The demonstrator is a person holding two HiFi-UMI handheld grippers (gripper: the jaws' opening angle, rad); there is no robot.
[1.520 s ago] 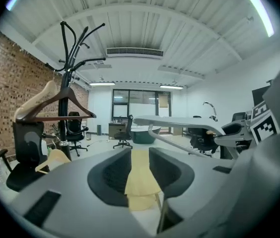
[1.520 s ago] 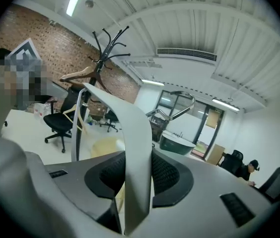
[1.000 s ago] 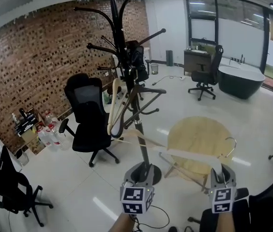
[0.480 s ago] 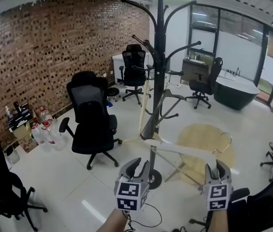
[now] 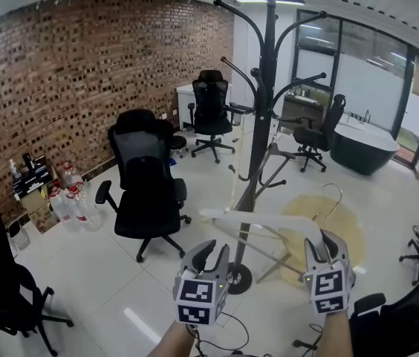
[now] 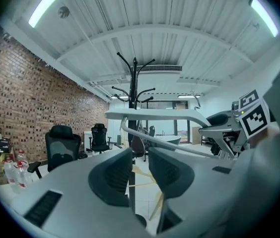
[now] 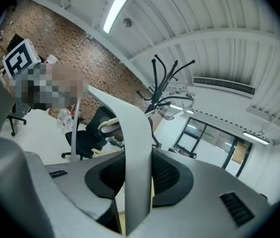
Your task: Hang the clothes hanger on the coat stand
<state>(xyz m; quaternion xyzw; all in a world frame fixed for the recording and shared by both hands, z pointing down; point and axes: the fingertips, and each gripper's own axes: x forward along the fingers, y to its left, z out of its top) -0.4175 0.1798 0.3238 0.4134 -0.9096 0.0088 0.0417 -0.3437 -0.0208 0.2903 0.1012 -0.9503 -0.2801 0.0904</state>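
Evidently the carry-and-approach step was in hand: the hanger (image 5: 261, 223) was up in the air in front of the person, not yet on the coat stand (image 5: 269, 103), which stood on the floor just beyond it.

The right tool (image 5: 324, 240) was clamped on one flat arm of the hanger, and its own view showed the pale strip pressed between both pads. The left tool (image 5: 215, 250) was narrowly parted with nothing in it. Only the stand's pole showed through the gap, and the hanger passed above and ahead of it without touching.

The hanger's long axis lay roughly level and crosswise to the person. Its free end reached out to the left, over the left tool, and its gripped end was at the right. The thin lower bar hung beneath the pale arm. The wire hook (image 5: 333, 196) rose just above and beyond the right tool, on the far side from the person. Which way its opening faced could not be told.

By my judgement the next move called for raising the hanger toward one of the stand's outstretched branches and turning it so the hook pointed up. The hook's curve would then be lowered over a branch before the right tool let go. The one-sided grip could let the free end sag or swing.
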